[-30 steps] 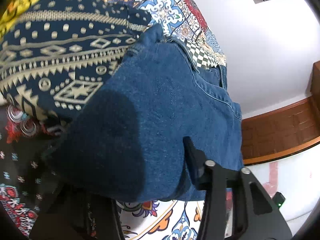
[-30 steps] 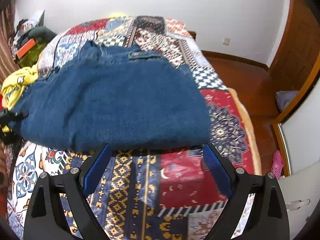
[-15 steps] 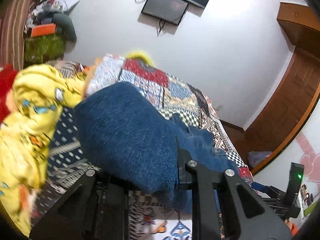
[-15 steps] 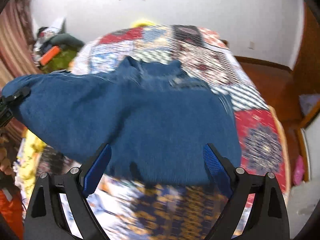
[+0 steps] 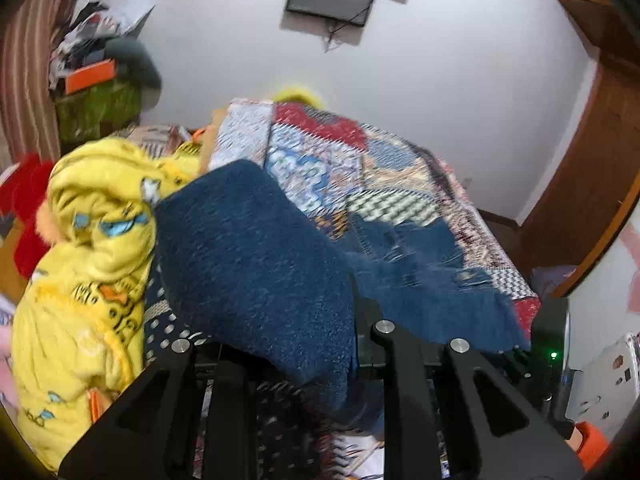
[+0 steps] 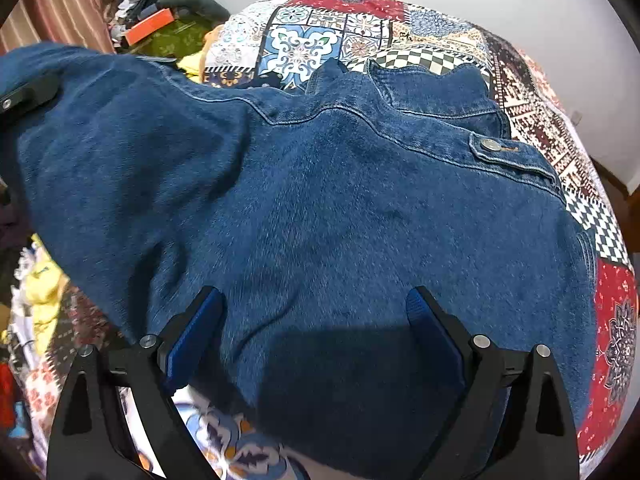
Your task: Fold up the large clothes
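Now lifting denim jacket [image 6: 320,208] left side, left gripper [image 5: 280,344] pinching cloth; right gripper [image 6: 316,320] gaping wide, hovering near hem; carrying fold over evenly.

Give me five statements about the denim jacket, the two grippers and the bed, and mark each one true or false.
1. The left gripper is shut on a fold of the denim jacket. True.
2. The right gripper is clamped on the jacket. False: its jaws stand wide open, one on each side of the cloth.
3. The jacket lies over a patchwork quilt. True.
4. The jacket's metal button has come off and lies on the quilt. False: it sits on the jacket's flap.
5. A yellow garment is bunched to the left of the jacket in the left wrist view. True.
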`<state>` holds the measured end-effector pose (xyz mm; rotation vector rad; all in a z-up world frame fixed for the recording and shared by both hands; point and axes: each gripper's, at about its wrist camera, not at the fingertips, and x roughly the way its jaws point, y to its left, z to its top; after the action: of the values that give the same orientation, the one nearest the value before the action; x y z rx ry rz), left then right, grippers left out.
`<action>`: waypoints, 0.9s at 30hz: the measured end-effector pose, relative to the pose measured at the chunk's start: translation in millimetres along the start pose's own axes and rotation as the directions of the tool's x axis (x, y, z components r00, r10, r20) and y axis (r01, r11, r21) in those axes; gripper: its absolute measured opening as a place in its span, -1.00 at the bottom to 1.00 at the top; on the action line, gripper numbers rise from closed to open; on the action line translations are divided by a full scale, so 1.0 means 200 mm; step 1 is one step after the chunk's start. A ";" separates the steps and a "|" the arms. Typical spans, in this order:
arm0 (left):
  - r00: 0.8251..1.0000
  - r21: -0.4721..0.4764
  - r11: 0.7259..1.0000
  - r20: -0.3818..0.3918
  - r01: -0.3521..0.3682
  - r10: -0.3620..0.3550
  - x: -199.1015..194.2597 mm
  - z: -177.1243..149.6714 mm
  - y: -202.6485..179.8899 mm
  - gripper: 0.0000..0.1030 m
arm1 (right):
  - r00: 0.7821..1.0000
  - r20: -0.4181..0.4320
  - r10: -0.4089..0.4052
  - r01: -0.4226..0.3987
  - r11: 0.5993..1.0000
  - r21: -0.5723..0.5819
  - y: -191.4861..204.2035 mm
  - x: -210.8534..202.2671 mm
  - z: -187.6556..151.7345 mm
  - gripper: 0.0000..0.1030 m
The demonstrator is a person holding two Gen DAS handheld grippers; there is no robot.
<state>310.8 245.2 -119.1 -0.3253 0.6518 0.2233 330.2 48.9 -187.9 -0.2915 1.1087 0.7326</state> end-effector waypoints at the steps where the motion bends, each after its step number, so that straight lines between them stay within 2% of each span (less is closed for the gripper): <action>1: 1.000 0.011 1.000 0.006 0.012 -0.012 0.00 0.02 -0.03 -0.62 | 1.000 -0.009 0.022 -0.022 1.000 0.014 -0.03 -0.03 0.00 0.79; 4: 0.998 0.100 0.994 0.028 0.047 -0.050 0.00 0.07 -0.26 -0.62 | 0.999 0.025 0.024 -0.026 0.996 0.084 -0.14 -0.16 -0.03 0.79; 8: 0.989 0.243 0.959 -0.004 0.145 -0.148 0.07 0.03 -0.69 -0.62 | 0.993 0.110 -0.043 0.022 0.982 0.186 -0.40 -0.42 -0.14 0.79; 11: 0.975 0.348 0.911 -0.088 0.224 -0.206 0.20 -0.09 -1.01 -0.62 | 0.978 0.147 -0.151 0.110 0.961 0.254 -0.57 -0.62 -0.25 0.79; 14: 0.942 0.393 0.864 -0.243 0.315 -0.233 0.37 -0.28 -1.19 -0.62 | 0.960 0.171 -0.220 0.162 0.939 0.302 -0.71 -0.81 -0.34 0.79; 16: 0.918 0.420 0.842 -0.344 0.339 -0.198 0.49 -0.43 -1.23 -0.61 | 0.946 0.165 -0.278 0.212 0.918 0.335 -0.79 -0.90 -0.40 0.79; 18: 0.901 0.439 0.829 -0.403 0.346 -0.162 0.55 -0.54 -1.23 -0.60 | 0.937 0.163 -0.309 0.237 0.905 0.355 -0.83 -0.96 -0.45 0.80; 19: 0.898 0.453 0.820 -0.409 0.351 -0.159 0.56 -0.58 -1.24 -0.58 | 0.937 0.161 -0.311 0.238 0.902 0.360 -0.85 -0.96 -0.45 0.80; 22: 0.907 0.511 0.780 -0.386 0.360 -0.166 0.47 -0.62 -1.26 -0.58 | 0.939 0.149 -0.310 0.237 0.898 0.372 -0.87 -0.95 -0.48 0.80; 24: 0.910 0.559 0.750 -0.392 0.353 -0.136 0.44 -0.64 -1.27 -0.51 | 0.942 0.154 -0.299 0.226 0.901 0.370 -0.86 -0.95 -0.49 0.80; 25: 0.914 0.583 0.737 -0.387 0.343 -0.119 0.42 -0.65 -1.28 -0.43 | 0.945 0.157 -0.287 0.214 0.905 0.367 -0.85 -0.94 -0.48 0.80; 26: 0.917 0.595 0.731 -0.383 0.335 -0.109 0.41 -0.65 -1.28 -0.27 | 0.948 0.159 -0.277 0.204 0.909 0.364 -0.85 -0.93 -0.46 0.80; 27: 0.913 0.588 0.733 -0.393 0.343 -0.112 0.38 -0.65 -1.27 -0.17 | 0.951 0.166 -0.262 0.188 0.913 0.361 -0.82 -0.92 -0.44 0.80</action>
<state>374.3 -29.0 -207.4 0.2429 0.9739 -0.3181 331.4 -192.9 -85.7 -0.0416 0.9587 0.3446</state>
